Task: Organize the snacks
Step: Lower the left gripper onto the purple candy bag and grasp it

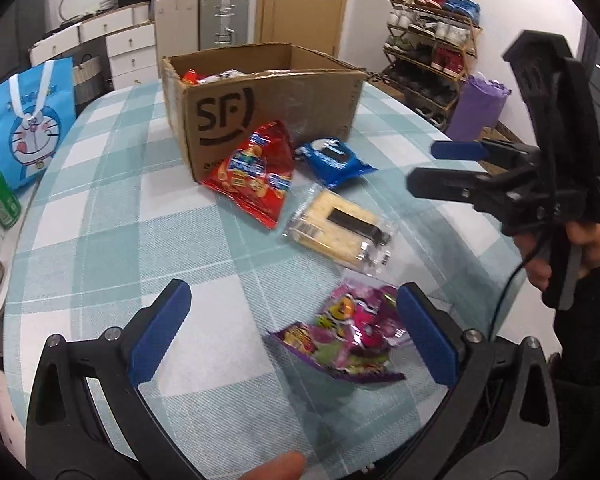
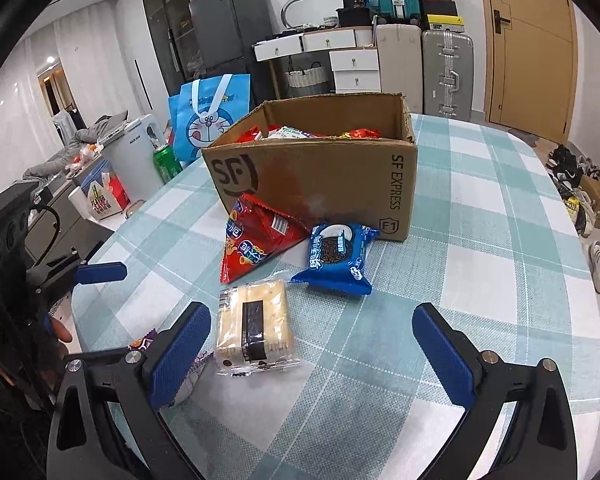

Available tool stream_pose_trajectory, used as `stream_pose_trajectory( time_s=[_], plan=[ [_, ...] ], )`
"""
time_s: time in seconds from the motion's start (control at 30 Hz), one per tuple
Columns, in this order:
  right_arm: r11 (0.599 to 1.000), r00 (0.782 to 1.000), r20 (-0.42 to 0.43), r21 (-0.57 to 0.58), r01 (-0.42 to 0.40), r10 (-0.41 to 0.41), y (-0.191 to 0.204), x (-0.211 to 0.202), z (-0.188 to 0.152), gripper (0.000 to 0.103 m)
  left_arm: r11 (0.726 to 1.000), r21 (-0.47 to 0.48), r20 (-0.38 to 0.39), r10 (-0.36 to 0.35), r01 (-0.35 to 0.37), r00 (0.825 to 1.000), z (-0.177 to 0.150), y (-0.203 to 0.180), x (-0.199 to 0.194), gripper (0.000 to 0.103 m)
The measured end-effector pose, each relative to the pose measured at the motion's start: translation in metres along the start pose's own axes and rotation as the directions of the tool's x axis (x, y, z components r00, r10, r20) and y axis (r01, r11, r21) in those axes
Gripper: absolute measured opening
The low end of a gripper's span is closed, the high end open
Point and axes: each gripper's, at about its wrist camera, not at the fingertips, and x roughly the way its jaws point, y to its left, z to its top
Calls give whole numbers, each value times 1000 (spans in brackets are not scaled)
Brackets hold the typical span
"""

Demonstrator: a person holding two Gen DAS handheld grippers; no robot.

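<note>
Left wrist: my left hand-held gripper (image 1: 292,340) has its jaws wide apart over the checked teal-and-white worktop (image 1: 120,220); crinkly pink-purple candy bag (image 1: 348,336) lies between them, just beside the right pad; clear-wrapped pale cracker pack (image 1: 336,228), red triangular chip bag (image 1: 256,176) and blue cookie packet (image 1: 332,160) lie beyond, before the brown cardboard SF box (image 1: 268,100).

Right wrist: right hand-held gripper (image 2: 312,344) spread apart, holding nothing; cracker pack just beside its left pad.
</note>
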Motion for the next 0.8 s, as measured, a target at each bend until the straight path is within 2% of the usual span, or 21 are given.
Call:
stream_pose_trajectory(
  time_s=[0.47,0.67,0.8],
  plan=[
    [1000,1000,-10,-13,-5,5,3,2,-1,103,990,94,-31,-100,102,995,-7,-23,-9,102],
    [1000,1000,-19,-20,-5,5,4,5,-2,103,990,106,-91,-86,95,992,-13,-25,5,102],
    [1000,999,-34,-24,1,-2,5,9,-4,103,993,110,-110,-40,52,993,-15,-23,15,102]
  ],
)
